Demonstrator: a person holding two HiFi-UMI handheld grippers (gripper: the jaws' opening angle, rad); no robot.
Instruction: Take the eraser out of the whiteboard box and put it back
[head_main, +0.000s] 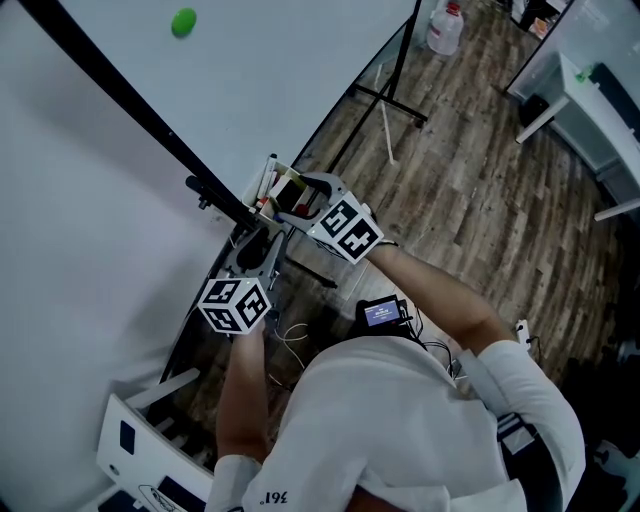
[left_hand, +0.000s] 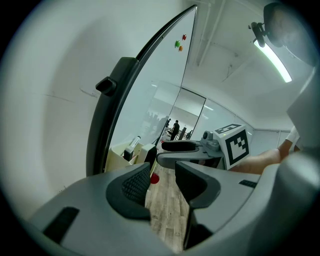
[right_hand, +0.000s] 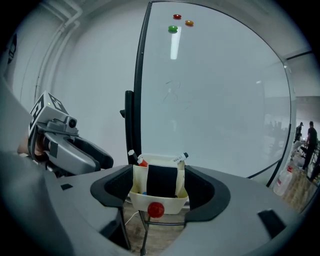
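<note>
A cream whiteboard box hangs at the whiteboard's lower edge, with a red magnet on its front. The black eraser stands upright inside it, beside markers. My right gripper is spread wide just in front of the box. Its pads stand on either side of the box and eraser and press on neither. My left gripper is a little back and to the left, its jaws a narrow gap apart with only floor showing between them. In the head view both grippers sit by the box.
The whiteboard fills the left, with its black frame edge right beside the box. Coloured magnets sit high on the board. The stand's legs and a water jug are on the wooden floor beyond.
</note>
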